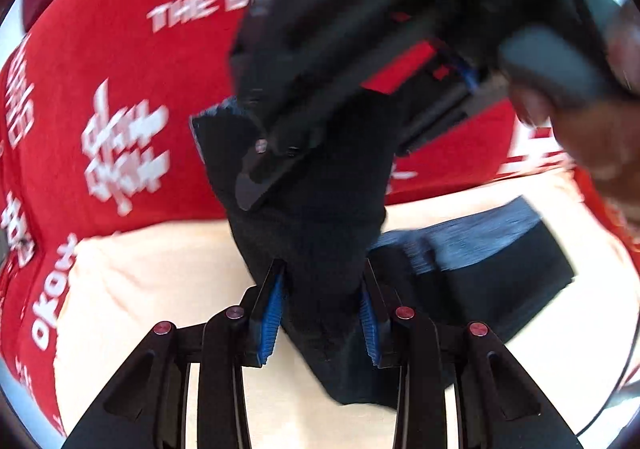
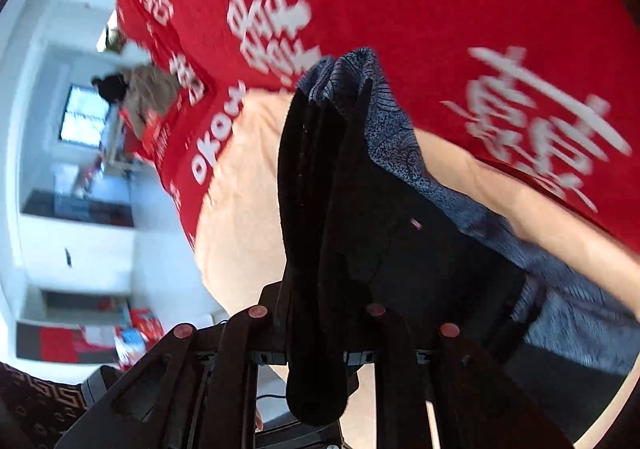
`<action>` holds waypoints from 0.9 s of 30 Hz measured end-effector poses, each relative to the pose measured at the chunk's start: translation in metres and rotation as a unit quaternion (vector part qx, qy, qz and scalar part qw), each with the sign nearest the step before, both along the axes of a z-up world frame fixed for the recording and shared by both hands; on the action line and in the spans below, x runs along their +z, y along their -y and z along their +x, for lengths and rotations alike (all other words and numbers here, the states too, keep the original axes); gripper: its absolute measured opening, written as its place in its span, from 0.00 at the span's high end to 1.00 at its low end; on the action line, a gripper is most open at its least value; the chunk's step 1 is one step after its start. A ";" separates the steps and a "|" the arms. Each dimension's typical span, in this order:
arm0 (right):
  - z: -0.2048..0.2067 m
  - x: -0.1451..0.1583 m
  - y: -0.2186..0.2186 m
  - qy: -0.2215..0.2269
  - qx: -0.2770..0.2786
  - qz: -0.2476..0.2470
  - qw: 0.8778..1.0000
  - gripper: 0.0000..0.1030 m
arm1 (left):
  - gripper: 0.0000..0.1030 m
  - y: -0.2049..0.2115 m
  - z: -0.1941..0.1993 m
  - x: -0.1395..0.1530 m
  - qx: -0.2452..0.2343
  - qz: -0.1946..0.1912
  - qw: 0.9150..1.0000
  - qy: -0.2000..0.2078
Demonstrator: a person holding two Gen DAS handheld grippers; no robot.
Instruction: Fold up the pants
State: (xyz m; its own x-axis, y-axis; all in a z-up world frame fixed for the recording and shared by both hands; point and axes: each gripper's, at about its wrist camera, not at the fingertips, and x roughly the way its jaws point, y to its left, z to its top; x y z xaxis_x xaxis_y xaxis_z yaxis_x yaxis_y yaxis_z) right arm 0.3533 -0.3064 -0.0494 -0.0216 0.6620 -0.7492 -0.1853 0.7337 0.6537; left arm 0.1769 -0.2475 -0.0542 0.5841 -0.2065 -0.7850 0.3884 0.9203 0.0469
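The pants point(image 1: 312, 209) are black with a blue-grey patterned inside. A bunch of them rises from the cream table point(image 1: 140, 289), and my left gripper point(image 1: 323, 265) is shut on it, blue pads pressing both sides. Just above, my right gripper's fingers point(image 1: 260, 169) clamp the same bunch near its top edge. The rest of the pants point(image 1: 500, 277) lies folded on the table to the right. In the right wrist view, the pants point(image 2: 380, 229) drape over my right gripper point(image 2: 320, 297), which is shut on the fabric with its fingertips hidden under it.
A red cloth point(image 1: 120, 69) with white lettering borders the cream table point(image 2: 248, 169) on its far side. The hand point(image 1: 592, 137) holding the right gripper fills the upper right. A person point(image 2: 132, 89) sits far back in the room. Both views are motion-blurred.
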 end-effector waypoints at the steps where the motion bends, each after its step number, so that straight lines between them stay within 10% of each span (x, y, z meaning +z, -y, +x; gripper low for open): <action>1: -0.007 0.003 0.018 0.005 -0.014 0.006 1.000 0.83 | 0.66 0.012 -0.004 0.005 -0.011 -0.002 1.000 0.000; 10: -0.091 -0.014 0.207 -0.001 -0.159 0.035 0.987 0.82 | 0.66 0.148 -0.047 -0.016 -0.129 0.025 0.991 -0.022; 16: -0.122 -0.100 0.275 -0.055 -0.214 0.016 0.975 0.81 | 0.66 0.213 -0.061 -0.078 -0.153 0.083 0.982 -0.079; 21: -0.136 -0.141 0.292 -0.084 -0.235 0.031 0.968 0.79 | 0.39 0.217 -0.069 -0.093 -0.165 0.102 0.976 -0.097; 27: -0.141 -0.141 0.289 -0.085 -0.231 0.019 0.969 0.79 | 0.39 0.178 -0.074 -0.066 -0.151 0.080 0.980 -0.105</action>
